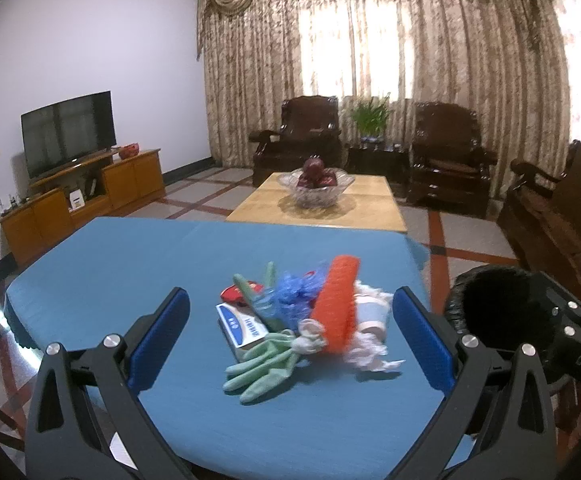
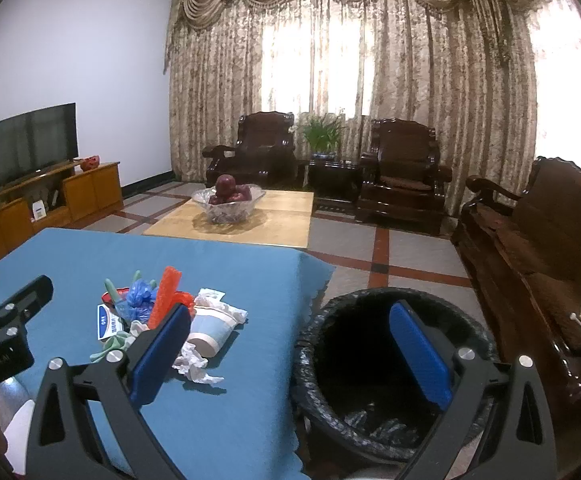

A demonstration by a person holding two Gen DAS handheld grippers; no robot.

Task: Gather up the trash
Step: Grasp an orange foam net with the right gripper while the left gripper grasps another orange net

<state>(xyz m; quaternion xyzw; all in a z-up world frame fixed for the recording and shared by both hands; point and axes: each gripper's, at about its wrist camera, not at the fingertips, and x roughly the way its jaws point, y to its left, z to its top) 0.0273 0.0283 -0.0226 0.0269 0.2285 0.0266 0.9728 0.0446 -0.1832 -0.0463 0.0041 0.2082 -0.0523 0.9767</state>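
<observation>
A pile of trash lies on the blue table (image 1: pixel 130 264): an orange mesh sleeve (image 1: pixel 336 300), a blue plastic bag (image 1: pixel 294 294), a green glove (image 1: pixel 262 368), a blue-and-white box (image 1: pixel 242 328), a paper cup (image 1: pixel 370 314), white tissue (image 1: pixel 370 360) and a red wrapper (image 1: pixel 236 292). My left gripper (image 1: pixel 290 336) is open and empty, its jaws standing either side of the pile. My right gripper (image 2: pixel 290 348) is open and empty, above the gap between the table edge and a bin with a black liner (image 2: pixel 330 364). The pile also shows in the right wrist view (image 2: pixel 162 312).
The bin (image 1: pixel 502 304) stands on the floor at the table's right edge. A wooden coffee table (image 1: pixel 322 206) with a glass fruit bowl (image 1: pixel 316 186) is beyond. Dark wooden armchairs (image 2: pixel 402 172), a bench (image 2: pixel 542 240) and a TV cabinet (image 1: pixel 82 196) surround.
</observation>
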